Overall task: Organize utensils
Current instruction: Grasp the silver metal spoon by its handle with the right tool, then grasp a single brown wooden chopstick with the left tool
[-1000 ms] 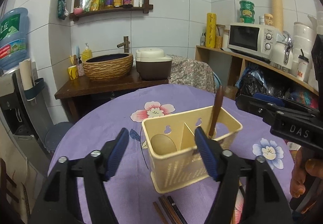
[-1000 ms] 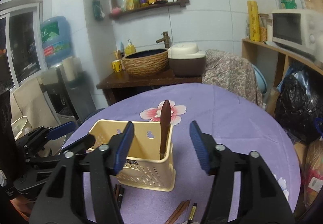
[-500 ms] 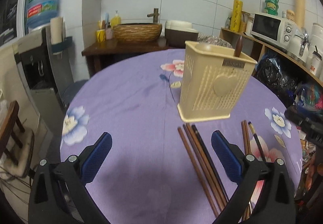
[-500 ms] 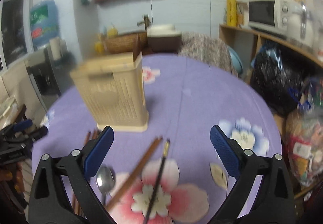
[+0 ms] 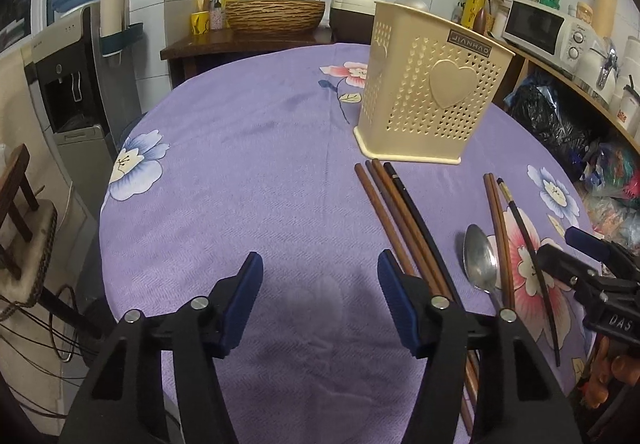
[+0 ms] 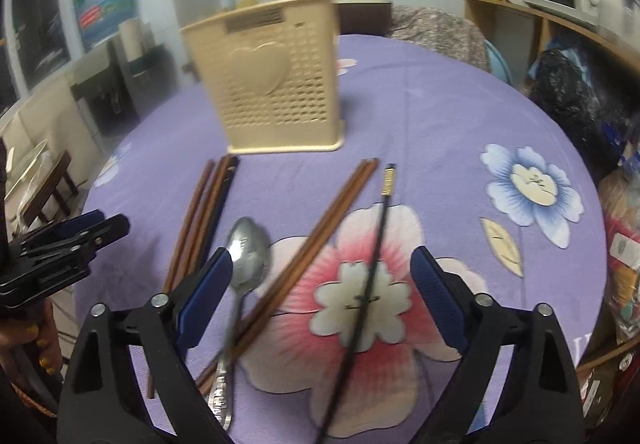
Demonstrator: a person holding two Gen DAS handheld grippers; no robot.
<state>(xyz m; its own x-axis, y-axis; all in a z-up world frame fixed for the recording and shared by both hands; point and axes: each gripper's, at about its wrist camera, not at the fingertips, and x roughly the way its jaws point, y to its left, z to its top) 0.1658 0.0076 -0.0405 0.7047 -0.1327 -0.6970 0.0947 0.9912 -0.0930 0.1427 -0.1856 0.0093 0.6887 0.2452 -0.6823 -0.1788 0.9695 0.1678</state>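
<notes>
A cream utensil holder (image 5: 430, 87) (image 6: 272, 83) stands on the purple floral tablecloth (image 5: 248, 179). In front of it lie brown and black chopsticks (image 5: 400, 219) (image 6: 208, 215), a second brown pair (image 6: 316, 244), a black chopstick (image 6: 372, 268) and a metal spoon (image 6: 244, 276) (image 5: 480, 260). My left gripper (image 5: 320, 296) is open and empty, low over bare cloth left of the chopsticks. My right gripper (image 6: 320, 296) is open and empty, straddling the brown pair and black chopstick, its left finger beside the spoon.
The round table's edge (image 5: 108, 228) drops off at the left, with a chair (image 5: 20, 211) and water dispenser (image 5: 68, 83) beyond. A shelf with a microwave (image 5: 540, 27) and bags (image 5: 560, 123) lies to the right. A sink counter (image 5: 256, 35) stands behind.
Both grippers have drawn back from above the holder and dropped low toward the table. The loose chopsticks and spoon have come into view in front of them.
</notes>
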